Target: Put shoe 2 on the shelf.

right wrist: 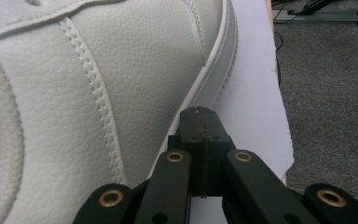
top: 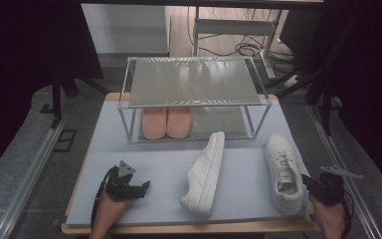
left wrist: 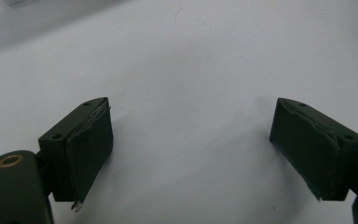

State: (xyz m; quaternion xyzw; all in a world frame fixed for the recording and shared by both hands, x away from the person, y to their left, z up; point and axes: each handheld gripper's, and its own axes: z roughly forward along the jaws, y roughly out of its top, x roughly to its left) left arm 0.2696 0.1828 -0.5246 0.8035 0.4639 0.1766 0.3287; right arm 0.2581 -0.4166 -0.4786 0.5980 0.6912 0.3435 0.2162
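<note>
Two white leather low-top sneakers on the desk: right white sneaker upright near the desk's right front corner, toe pointing away toward the rack; second white sneaker mid-desk, tipped onto its side, toe near the rack's front edge, well apart from the first. Right tool jaws pressed together with nothing between them, tip just beside the right sneaker's heel, close to the sole edge; can't tell if it touches. In the high view the right tool sits by that heel at the desk's front right. Left tool jaws wide apart, empty, over bare pale blue desk mat; high view has the left tool front left, well clear of both sneakers. One clear two-tier shoe rack at the back of the desk, top shelf bare. One pair of pink slippers, two pieces side by side, touching, on the lower tier's left half.
</note>
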